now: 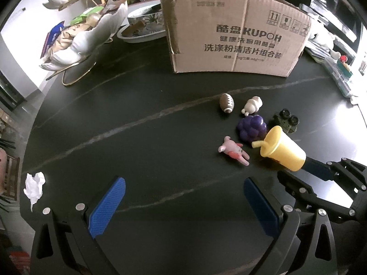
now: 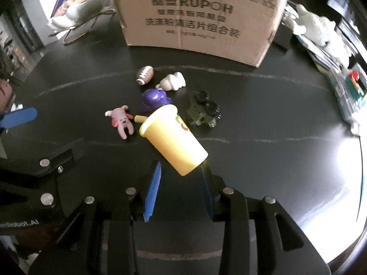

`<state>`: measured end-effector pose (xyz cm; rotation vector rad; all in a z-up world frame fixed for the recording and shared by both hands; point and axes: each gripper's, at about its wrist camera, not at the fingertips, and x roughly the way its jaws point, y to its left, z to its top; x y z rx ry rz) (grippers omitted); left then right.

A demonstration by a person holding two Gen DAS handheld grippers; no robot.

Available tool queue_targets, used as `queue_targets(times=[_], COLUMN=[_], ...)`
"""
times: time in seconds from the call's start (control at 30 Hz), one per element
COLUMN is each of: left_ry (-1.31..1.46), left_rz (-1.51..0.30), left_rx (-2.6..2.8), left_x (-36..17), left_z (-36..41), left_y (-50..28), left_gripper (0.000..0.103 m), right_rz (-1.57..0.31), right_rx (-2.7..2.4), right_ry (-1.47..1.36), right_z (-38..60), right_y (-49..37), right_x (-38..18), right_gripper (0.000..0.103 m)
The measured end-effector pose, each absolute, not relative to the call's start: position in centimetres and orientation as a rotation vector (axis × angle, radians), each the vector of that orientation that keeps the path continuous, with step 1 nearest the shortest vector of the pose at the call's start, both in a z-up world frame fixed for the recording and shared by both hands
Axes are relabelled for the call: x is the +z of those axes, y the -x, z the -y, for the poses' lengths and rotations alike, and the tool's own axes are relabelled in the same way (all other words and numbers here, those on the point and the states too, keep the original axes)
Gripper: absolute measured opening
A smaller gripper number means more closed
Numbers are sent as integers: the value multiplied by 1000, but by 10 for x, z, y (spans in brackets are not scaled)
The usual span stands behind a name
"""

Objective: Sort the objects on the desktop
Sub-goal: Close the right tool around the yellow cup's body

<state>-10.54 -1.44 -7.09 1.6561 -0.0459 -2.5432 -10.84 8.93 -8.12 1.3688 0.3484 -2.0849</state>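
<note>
My right gripper [image 2: 181, 171] is shut on the base of a yellow toy cup with a straw [image 2: 172, 139], tilted above the dark table; it also shows in the left wrist view [image 1: 282, 150]. Beyond the cup lie a pink pig figure [image 2: 121, 120], purple grapes [image 2: 153, 99], a toy football [image 2: 145, 74], a white figure [image 2: 173, 82] and a dark green toy vehicle [image 2: 203, 110]. My left gripper [image 1: 183, 192] is open and empty, low over the table to the left of the toys. A cardboard box [image 1: 234, 34] stands behind them.
A crumpled white tissue [image 1: 34, 186] lies near the table's left edge. A white shell-shaped dish on a gold wire stand [image 1: 84, 39] and a patterned bowl [image 1: 144, 27] stand at the back left. Cluttered boxes and a white plush [image 2: 321, 29] line the right side.
</note>
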Motion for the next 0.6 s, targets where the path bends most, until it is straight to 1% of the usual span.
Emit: queue_targets(times=[0.03, 0.1, 0.13, 0.17, 0.2, 0.27, 0.43, 0.6], left_ry=[-1657, -1658, -1659, -1661, -1660, -1660, -1659, -1664], left_rz=[43, 33, 30, 27, 24, 20, 11, 13], left_rx=[-2541, -2540, -2539, -2539, -2537, -2532, -2523, -2507], left_x=[-71, -71, -71, -71, -71, -72, -73, -75], left_z=[15, 17, 18, 19, 20, 22, 27, 31], left_y=[106, 106, 106, 107, 106, 107, 107, 107], left_gripper=[102, 102, 102, 102, 102, 102, 102, 102], right_rz=[-341, -329, -324, -320, -317, -318, -418, -459], right_rx=[-2075, -2067, -2063, -2060, -2058, -2055, -2038, -2008], right_ry=[-1364, -1345, -1329, -1309, -1294, -1269, -1245, -1253], right_z=[-89, -91, -92, -94, -96, -96, -82, -68], right_y=[108, 107, 106, 104, 103, 104, 107, 108], right_x=[-81, -77, -75, -72, -69, -65, -69, -76], right_gripper=[36, 48, 51, 56, 58, 59, 59, 59])
